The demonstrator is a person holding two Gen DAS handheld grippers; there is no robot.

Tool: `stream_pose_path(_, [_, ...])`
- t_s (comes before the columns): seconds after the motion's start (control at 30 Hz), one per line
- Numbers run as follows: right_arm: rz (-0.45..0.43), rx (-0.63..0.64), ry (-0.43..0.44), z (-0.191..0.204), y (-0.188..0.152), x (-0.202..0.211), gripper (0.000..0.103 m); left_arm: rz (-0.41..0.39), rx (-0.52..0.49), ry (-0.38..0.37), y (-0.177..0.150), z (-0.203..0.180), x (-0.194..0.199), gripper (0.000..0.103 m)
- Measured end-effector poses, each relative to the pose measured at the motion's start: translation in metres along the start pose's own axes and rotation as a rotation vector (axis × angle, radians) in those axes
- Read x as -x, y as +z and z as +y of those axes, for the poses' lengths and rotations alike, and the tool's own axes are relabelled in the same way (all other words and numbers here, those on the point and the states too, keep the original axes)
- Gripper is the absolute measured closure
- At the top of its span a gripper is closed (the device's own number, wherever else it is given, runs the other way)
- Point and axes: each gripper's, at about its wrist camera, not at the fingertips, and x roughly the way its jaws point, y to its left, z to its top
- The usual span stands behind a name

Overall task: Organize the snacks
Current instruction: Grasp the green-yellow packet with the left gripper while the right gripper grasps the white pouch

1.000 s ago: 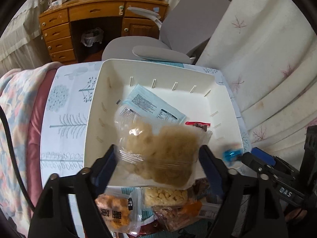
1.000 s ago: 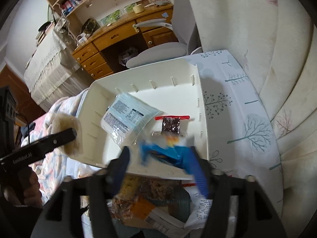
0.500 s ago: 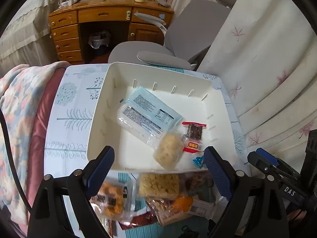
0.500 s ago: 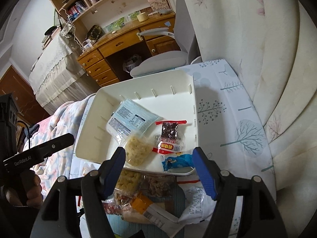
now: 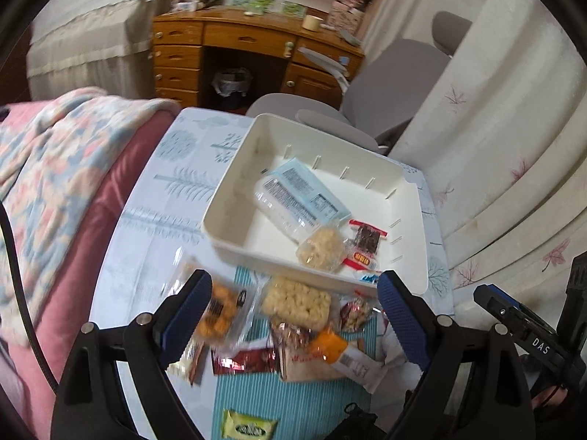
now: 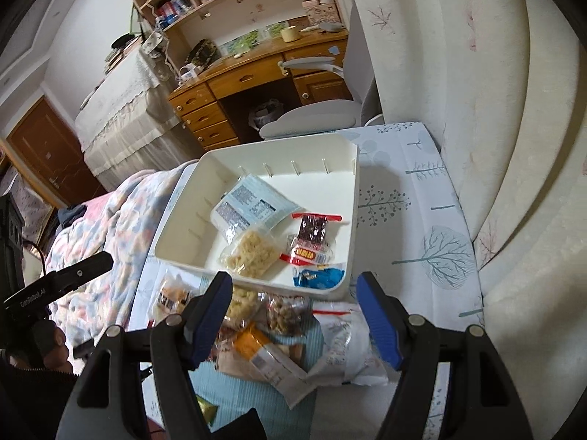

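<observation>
A white bin (image 5: pixel 234 198) (image 6: pixel 176 216) sits on the tree-print tablecloth. In it lie a pale blue packet (image 5: pixel 304 192) (image 6: pixel 249 205), a clear bag of beige puffs (image 5: pixel 323 249) (image 6: pixel 251 253), a red-edged dark snack packet (image 5: pixel 367 242) (image 6: pixel 312 234) and a small blue packet (image 6: pixel 319 277). My left gripper (image 5: pixel 293 304) is open and empty above a pile of loose snacks (image 5: pixel 293 315) in front of the bin. My right gripper (image 6: pixel 293 300) is open and empty above the same pile (image 6: pixel 271 330).
The pile lies on a teal striped mat (image 5: pixel 293 396). A green packet (image 5: pixel 249 427) lies at the mat's near edge. A pink bed with a floral blanket (image 5: pixel 47 168) borders the left. A grey chair (image 5: pixel 367 110) and wooden desk (image 5: pixel 249 47) stand behind; a curtain (image 6: pixel 495 128) hangs at right.
My left gripper dropped the puff bag into the bin and my right gripper dropped the blue packet there. Both grippers opened and pulled back over the loose pile.
</observation>
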Motion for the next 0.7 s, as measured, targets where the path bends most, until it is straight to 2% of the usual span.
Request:
stream_pose_path(0.27, [0.087, 0.029, 0.052, -0.013, -0.013, -0.004, 0.031, 0.014, 0.197, 0.064, -0.049, 0.021, 0.008, 0.012])
stream_pose_path(0.43, [0.164, 0.0, 0.074, -0.022, -0.019, -0.015, 0.031, 0.025, 0.365, 0.091, -0.082, 0.043, 0.008, 0.012])
stream_pose_path(0.7, [0.292, -0.087, 0.072, -0.042, -0.032, -0.039, 0.031, 0.105, 0.621, 0.097, -0.139, 0.077, -0.008, 0.012])
